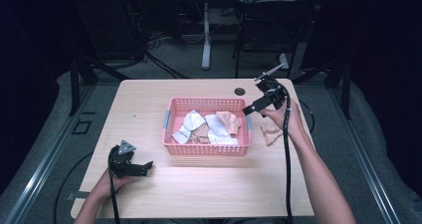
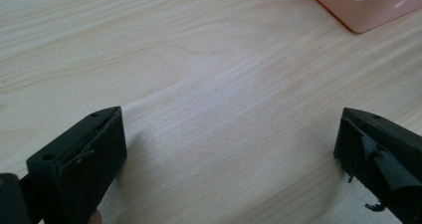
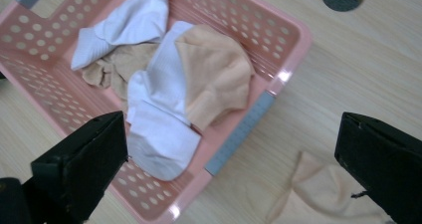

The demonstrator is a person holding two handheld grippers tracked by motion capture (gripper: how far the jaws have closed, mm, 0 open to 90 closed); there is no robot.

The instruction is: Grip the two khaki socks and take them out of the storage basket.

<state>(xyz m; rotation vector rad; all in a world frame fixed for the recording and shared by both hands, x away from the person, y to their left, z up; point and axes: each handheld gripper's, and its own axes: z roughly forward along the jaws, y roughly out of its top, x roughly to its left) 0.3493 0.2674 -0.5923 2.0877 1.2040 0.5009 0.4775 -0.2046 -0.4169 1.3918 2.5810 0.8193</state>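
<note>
Wide-spread black fingers of the right gripper [image 3: 231,159] hang empty over soft ribbed socks [image 3: 164,104] in a perforated pink plastic basket [image 3: 286,35].

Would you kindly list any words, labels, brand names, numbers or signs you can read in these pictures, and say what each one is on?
There is no readable text in any view.
The pink basket bears no print, only grey handle strips.
The socks in it and the beige sock on the table show no logo or lettering.
The left gripper and right gripper carry no legible marking.
</note>
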